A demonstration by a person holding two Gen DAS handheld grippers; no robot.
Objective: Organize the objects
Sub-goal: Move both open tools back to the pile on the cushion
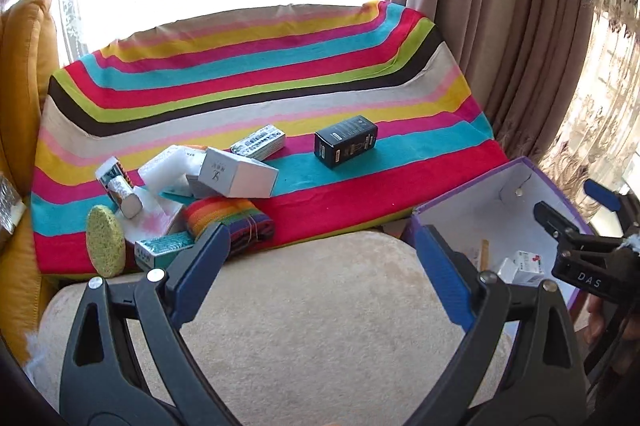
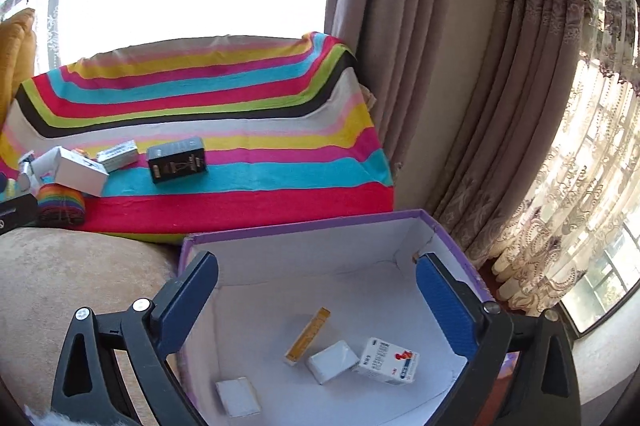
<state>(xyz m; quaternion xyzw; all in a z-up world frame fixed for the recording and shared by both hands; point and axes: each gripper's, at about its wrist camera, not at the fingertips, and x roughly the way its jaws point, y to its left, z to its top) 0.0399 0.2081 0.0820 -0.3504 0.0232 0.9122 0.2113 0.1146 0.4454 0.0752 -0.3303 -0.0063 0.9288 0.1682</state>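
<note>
Both grippers gape wide and empty: the left gripper point(image 1: 320, 258) over the beige armrest point(image 1: 304, 306), the right gripper point(image 2: 320, 290) above the purple box point(image 2: 304, 222), where four small packages point(image 2: 386, 360) lie. More boxes point(image 1: 240, 172) clutter the striped blanket's point(image 1: 360, 194) front left corner.

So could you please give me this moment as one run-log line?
left tongs: open, empty | right tongs: open, empty, over purple-rimmed white cardboard box | black carton: on striped blanket

Open purple storage box point(image 2: 312, 222), white inside, holding four small cartons point(image 2: 386, 360); black carton point(image 1: 346, 141) lying apart from clutter of boxes point(image 1: 240, 174) on striped blanket point(image 1: 280, 74).
</note>
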